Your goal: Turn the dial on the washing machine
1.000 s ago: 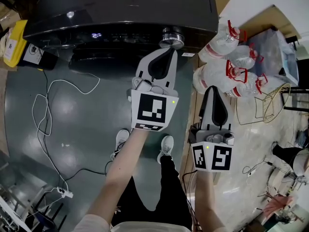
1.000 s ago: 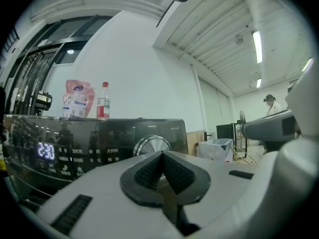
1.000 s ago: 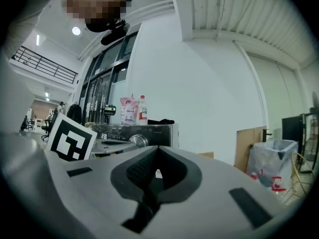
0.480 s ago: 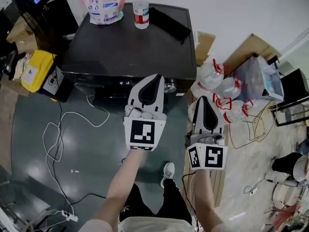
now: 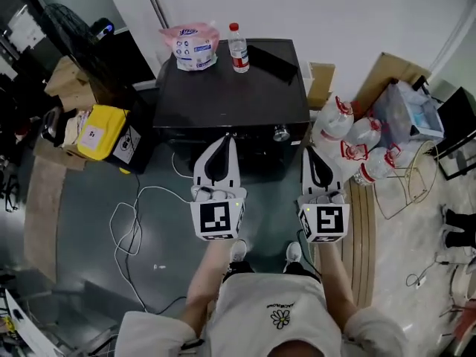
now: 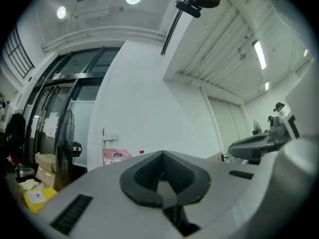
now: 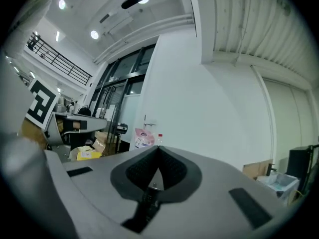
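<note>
The black washing machine (image 5: 230, 88) stands against the white wall, seen from above in the head view. Its silver dial (image 5: 280, 133) sits on the front panel near the right corner. My left gripper (image 5: 224, 140) is shut and holds nothing; its tips hang in front of the machine's front panel, left of the dial and apart from it. Empty too, the shut right gripper (image 5: 313, 153) floats below and right of the dial. Each gripper view points up at the wall, with the left gripper (image 6: 162, 155) and the right gripper (image 7: 158, 150) jaws pressed together; the dial is hidden there.
On the machine's top lie a pink bag (image 5: 192, 44), a water bottle (image 5: 238, 48) and a flat black item (image 5: 271, 60). Large water jugs (image 5: 349, 136) crowd the right side, a yellow box (image 5: 100, 132) the left. A white cable (image 5: 134, 214) loops on the floor.
The head view has drawn back and up from the machine. The left gripper, whose tips were at the dial a second ago, is now away from it; both grippers stay shut.
</note>
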`<state>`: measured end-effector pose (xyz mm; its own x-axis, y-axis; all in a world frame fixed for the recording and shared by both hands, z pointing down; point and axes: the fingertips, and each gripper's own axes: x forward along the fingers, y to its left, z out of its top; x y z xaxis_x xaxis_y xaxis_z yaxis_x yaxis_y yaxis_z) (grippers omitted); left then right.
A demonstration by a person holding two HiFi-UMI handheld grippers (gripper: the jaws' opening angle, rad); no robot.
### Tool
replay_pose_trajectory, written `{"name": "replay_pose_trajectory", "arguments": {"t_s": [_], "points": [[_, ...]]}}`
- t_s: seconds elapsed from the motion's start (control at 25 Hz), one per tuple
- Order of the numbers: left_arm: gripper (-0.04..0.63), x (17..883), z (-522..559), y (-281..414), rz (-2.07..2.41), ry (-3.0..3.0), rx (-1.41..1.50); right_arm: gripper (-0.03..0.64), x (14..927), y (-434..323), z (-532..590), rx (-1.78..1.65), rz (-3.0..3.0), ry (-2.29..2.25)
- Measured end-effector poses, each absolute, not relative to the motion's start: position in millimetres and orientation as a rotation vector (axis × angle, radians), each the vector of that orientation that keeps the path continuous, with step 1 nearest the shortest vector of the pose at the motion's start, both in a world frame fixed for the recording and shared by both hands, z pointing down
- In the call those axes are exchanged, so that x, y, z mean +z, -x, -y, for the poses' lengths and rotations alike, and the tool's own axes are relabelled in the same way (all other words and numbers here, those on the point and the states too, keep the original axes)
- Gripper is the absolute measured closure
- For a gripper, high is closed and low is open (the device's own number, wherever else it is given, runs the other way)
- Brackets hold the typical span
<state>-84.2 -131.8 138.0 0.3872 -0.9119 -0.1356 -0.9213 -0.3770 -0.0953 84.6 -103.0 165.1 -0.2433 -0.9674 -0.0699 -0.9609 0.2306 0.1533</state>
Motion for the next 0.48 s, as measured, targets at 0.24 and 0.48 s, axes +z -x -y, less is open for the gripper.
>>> {"name": "replay_pose_trajectory", "arguments": {"t_s": [0.24,0.48], "points": [[0.597,137,94,103,-1.685,2.404,0.059,0.615,170,-70,68,-0.217,2.449,-1.859],[0.597,148,76,113,-1.727,2.382,0.016,0.615,183,-64,53,-0.175,2.468,-1.847]]}}
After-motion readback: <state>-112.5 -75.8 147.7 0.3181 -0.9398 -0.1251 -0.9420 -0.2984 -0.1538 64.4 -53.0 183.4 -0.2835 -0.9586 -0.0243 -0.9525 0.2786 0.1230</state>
